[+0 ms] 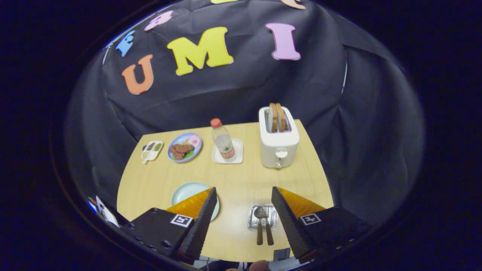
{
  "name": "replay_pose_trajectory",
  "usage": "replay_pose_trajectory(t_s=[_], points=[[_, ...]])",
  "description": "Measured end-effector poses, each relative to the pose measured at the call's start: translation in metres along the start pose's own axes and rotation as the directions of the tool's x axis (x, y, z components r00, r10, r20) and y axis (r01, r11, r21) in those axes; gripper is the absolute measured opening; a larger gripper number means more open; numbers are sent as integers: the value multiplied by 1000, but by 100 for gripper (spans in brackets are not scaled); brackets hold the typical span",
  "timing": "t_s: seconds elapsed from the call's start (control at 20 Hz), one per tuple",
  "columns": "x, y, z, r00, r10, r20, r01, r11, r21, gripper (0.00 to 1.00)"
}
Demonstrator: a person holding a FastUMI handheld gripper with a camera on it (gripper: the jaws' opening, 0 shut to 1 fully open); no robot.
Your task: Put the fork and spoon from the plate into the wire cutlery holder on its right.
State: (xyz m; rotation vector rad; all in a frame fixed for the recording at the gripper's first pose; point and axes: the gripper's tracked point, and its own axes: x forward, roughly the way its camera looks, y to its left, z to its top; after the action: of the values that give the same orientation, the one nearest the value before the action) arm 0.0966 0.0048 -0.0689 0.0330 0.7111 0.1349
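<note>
The hand-held gripper (244, 194) hangs above the near part of the wooden bench (241, 177) with its fingers spread wide and nothing between them. Down between the two fingers, close to the right one, sits the wire cutlery holder (263, 217), and the spoon (259, 222) and fork (268, 226) lie in it side by side, their brown handles sticking out over its near rim toward the bench edge. To the left of the holder, partly covered by the left finger, rests a pale green plate (188, 192) with nothing on the part that shows. Beyond the fingers, across a bare stretch of bench, a clear plastic bottle (223, 140) with an orange cap stands upright on a small white square tray (236, 152). Left of it is a blue plate (185, 147) carrying meat, some greens and a pink slice, and further left again a small white divided dish (151, 150) lies near the bench's far left corner. Right of the bottle stands a white toaster (278, 145) with two slices of toast (276, 117) poking up out of its slots. A black cloth wall (241, 86) closes in behind and to both sides of the bench.
</note>
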Motion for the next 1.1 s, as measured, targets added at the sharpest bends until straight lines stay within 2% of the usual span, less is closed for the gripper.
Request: replay_pose_trajectory(t_s=[0.1, 0.2, 0.3, 0.45, 0.6, 0.75, 0.85, 1.1], points=[[-22, 9, 18, 991, 25, 132, -21, 999, -36, 87], [-47, 12, 32, 965, 17, 263, -5, 999, -46, 87], [-59, 10, 45, 922, -5, 387, 34, 997, -68, 87], [-92, 11, 57, 834, -29, 550, 88, 993, -81, 87], [-118, 19, 57, 779, -46, 625, 118, 990, -73, 88], [-144, 17, 60, 756, -30, 654, 112, 990, -84, 88], [-146, 17, 56, 755, -22, 655, 93, 993, -74, 89], [-137, 21, 47, 777, -26, 629, 66, 997, -41, 90]])
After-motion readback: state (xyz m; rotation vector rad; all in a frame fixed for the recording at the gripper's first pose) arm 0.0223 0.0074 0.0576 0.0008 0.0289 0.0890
